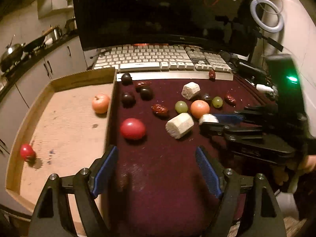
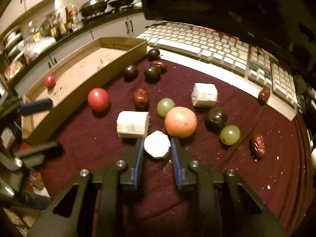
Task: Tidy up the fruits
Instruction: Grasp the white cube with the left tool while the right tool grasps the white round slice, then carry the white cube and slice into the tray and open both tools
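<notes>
The tray [image 1: 59, 83] lies left of the mat [image 1: 167, 158]; two fruits are in it. The keyboard [image 1: 158, 59] lies behind the mat.

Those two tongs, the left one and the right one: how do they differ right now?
The left tongs are spread wide and hold nothing, while the right tongs have closed in around a white chunk. The left tongs hover over bare maroon cloth beside the wooden tray, while the right tongs sit among the fruit, close to the orange. Both have black arms with blue pads.
</notes>
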The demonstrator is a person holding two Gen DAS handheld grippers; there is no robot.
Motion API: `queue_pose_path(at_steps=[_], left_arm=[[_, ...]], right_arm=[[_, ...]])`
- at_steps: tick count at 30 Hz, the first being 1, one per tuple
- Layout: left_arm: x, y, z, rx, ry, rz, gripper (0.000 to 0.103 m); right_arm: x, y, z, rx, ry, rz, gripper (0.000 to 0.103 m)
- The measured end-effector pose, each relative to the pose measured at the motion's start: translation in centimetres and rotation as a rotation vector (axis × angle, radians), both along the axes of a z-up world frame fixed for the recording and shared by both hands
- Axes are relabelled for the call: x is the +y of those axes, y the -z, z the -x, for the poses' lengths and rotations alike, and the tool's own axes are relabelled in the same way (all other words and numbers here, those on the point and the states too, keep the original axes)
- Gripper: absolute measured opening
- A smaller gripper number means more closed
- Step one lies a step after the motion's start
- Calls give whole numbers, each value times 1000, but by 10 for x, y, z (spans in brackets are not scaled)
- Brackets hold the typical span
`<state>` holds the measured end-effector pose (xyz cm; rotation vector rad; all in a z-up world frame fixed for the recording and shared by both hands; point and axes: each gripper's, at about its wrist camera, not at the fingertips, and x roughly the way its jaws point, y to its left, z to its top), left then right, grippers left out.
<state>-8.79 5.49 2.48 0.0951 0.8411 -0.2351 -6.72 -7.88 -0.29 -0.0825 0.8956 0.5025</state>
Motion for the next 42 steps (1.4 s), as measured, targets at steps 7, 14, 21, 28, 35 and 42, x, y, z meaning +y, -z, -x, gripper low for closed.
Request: queue_pose_path(at_steps=[7, 14, 21, 28, 35, 42], left_arm=[[-33, -1, -24, -5, 28, -58, 81], [-44, 27, -49, 81, -2, -92, 66], [-48, 32, -55, 93, 14, -82, 45], [-48, 32, -52, 76, 30, -63, 41], [-38, 17, -31, 44, 24, -33, 41], [4, -24, 8, -67, -46, 25, 41]], right_arm=[[-57, -18, 13, -8, 89, -142, 29], [-77, -15, 15, -8, 125, -208, 29], [-84, -5, 12, 12, 117, -273, 29], [-84, -3, 12, 23, 102, -311, 29], [-71, -9, 13, 9, 94, -292, 29], [-43, -28, 17, -25, 61, -257, 29]])
